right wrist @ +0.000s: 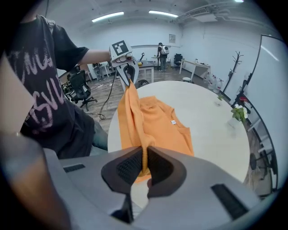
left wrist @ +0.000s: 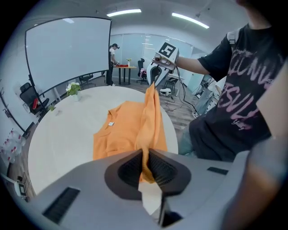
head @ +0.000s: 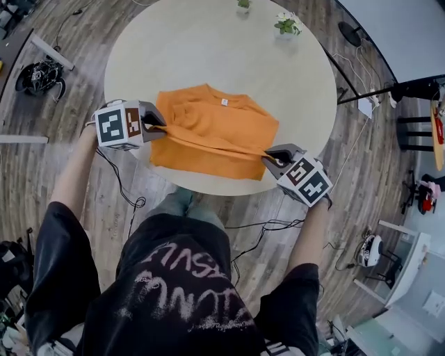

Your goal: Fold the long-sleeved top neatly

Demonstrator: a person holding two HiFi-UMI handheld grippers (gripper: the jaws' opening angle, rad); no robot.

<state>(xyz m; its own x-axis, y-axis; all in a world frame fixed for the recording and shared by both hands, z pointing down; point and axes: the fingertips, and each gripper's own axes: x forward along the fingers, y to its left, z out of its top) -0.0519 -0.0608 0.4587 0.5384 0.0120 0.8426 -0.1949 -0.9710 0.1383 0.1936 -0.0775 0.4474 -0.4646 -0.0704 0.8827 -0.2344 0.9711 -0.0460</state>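
On a round, pale table (head: 208, 42) in an open-plan office, an orange long-sleeved top (head: 215, 128) was laid flat close to the near edge, its collar turned toward the far side. One fold of its fabric was raised off the rest and drawn taut in a narrow band across the lower part of the garment, from the left gripper (head: 149, 127) to the right gripper (head: 274, 160). The left gripper was held at the top's left edge and the right gripper at its near right corner, over the table's rim. Each gripper's jaws were clamped on that orange fold, the ribbed pads pressed against the cloth from both sides. Two small pots, one (head: 287, 25) and another (head: 243, 4), each filled with a green plant, were set at the table's far side, well apart from the top.
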